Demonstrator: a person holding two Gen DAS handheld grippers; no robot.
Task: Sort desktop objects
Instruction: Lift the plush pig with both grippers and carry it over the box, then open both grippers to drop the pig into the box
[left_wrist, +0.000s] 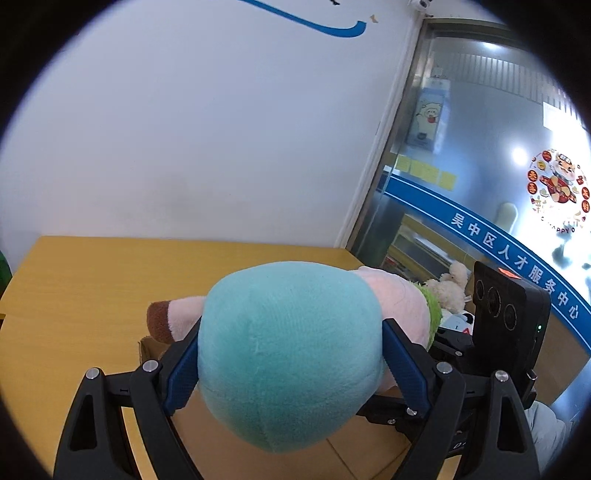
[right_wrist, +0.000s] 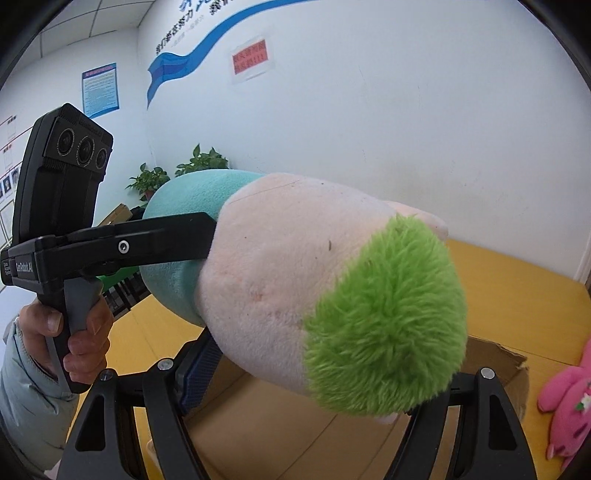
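A large plush toy, with a teal body (left_wrist: 288, 350), a pale pink head and green fuzzy hair (right_wrist: 388, 314), is held in the air between both grippers above an open cardboard box (right_wrist: 495, 354). My left gripper (left_wrist: 291, 354) is shut on its teal body, blue pads pressing both sides. My right gripper (right_wrist: 314, 373) is shut on its pink head (right_wrist: 280, 266); the right fingertip is hidden by the hair. The left gripper also shows in the right wrist view (right_wrist: 177, 236), clamped on the teal part.
The yellow table (left_wrist: 92, 280) lies under the box. A pink plush (right_wrist: 569, 398) lies at the right. A cream plush (left_wrist: 450, 288) sits behind the toy. White wall behind, glass door (left_wrist: 480, 147) at right, potted plants (right_wrist: 199, 162) far left.
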